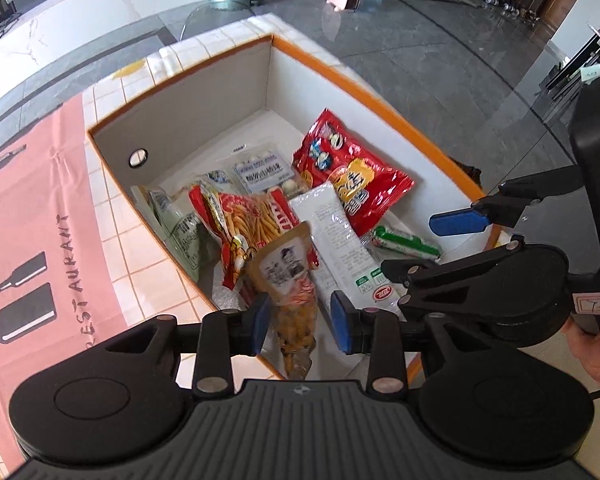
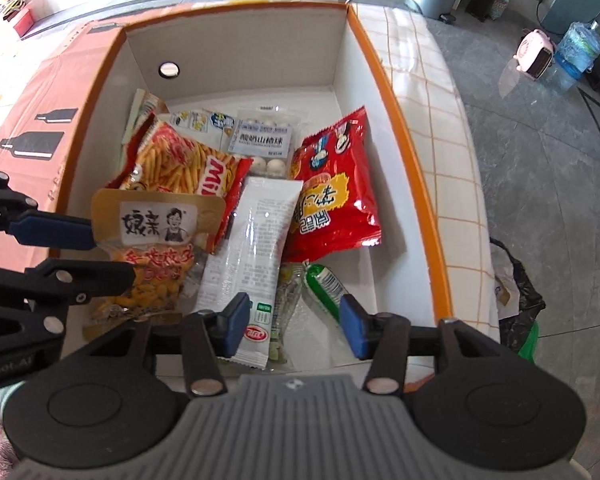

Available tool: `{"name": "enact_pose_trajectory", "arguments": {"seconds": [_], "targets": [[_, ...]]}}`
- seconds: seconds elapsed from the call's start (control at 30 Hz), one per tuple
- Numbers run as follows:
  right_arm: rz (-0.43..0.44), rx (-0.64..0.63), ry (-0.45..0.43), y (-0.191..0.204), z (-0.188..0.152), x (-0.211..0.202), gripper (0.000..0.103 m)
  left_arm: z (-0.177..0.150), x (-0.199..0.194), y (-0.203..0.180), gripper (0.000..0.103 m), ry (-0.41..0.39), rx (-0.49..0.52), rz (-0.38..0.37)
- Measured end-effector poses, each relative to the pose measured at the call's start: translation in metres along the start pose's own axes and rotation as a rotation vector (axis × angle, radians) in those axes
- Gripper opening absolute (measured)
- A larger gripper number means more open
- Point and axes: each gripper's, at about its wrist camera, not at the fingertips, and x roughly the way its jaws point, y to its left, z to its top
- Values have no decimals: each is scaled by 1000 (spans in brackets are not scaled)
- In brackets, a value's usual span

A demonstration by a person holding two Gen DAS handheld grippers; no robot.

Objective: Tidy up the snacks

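An orange-rimmed white box holds several snack packs. My left gripper is open above its near edge, its blue pads either side of a gold-topped peanut bag without gripping it. My right gripper is open over the box's near end, above a long white packet and a green-wrapped sausage. A red stick-snack bag, a red noodle-snack bag and a clear pack of white balls lie deeper in.
The box stands on a white tiled table with a pink printed cloth on one side. A black rubbish bag hangs off the table's side. Grey floor lies beyond.
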Motion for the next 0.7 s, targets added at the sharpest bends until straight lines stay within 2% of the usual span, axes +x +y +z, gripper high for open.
{"name": "enact_pose_trajectory", "arguments": {"seconds": [0.07, 0.2, 0.37, 0.7], "targets": [[-4, 6, -17, 3, 0, -11, 61, -2, -15, 0, 48, -35, 9, -4], [15, 41, -58, 6, -1, -37, 67, -8, -46, 1, 54, -111, 28, 7], [39, 87, -124, 19, -5, -77, 73, -24, -92, 7, 55, -230, 51, 59], [92, 112, -367, 74, -30, -160, 83, -76, -172, 27, 75, -487, 74, 274]]}}
